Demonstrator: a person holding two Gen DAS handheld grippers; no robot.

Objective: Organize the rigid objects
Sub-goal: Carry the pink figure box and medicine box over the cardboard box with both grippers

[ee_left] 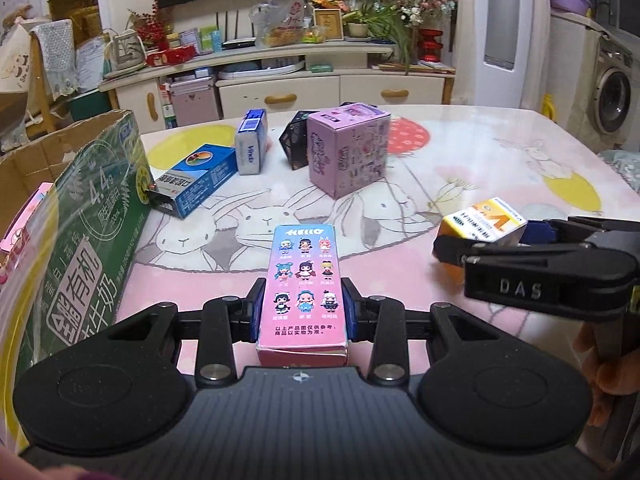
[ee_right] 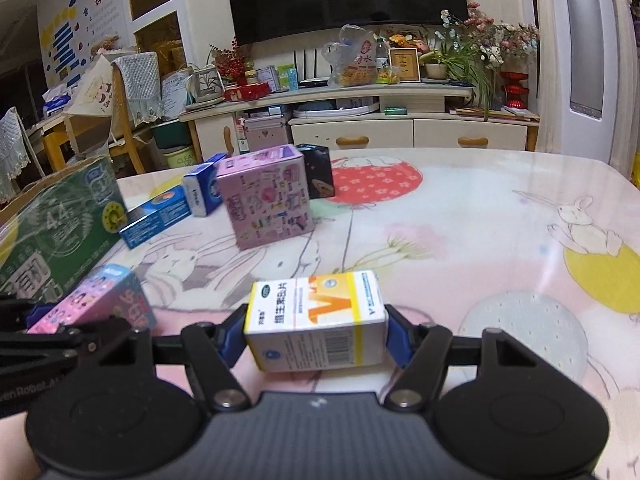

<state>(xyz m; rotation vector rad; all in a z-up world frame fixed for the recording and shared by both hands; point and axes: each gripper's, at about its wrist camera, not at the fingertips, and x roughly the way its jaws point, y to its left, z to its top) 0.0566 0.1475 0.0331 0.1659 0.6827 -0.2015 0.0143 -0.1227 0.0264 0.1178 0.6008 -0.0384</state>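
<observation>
Now the left gripper (ee_left: pixel 304 312) squeezes the pink doll box (ee_left: pixel 303 280) and the right gripper (ee_right: pixel 316 336) squeezes the yellow pill box (ee_right: pixel 318 316), both above the tabletop's (ee_left: pixel 480 152) near edge, likely heading for the green carton (ee_left: pixel 80 216) at its left edge.

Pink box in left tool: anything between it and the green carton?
Nothing visible. The pink box is clamped in the left tool; the open green carton sits directly beside it, with bare tabletop between.

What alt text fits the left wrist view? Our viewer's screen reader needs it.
The left gripper is shut on a pink box above the table. The right gripper holds a yellow box; a green carton stands at left, more boxes beyond.
</observation>
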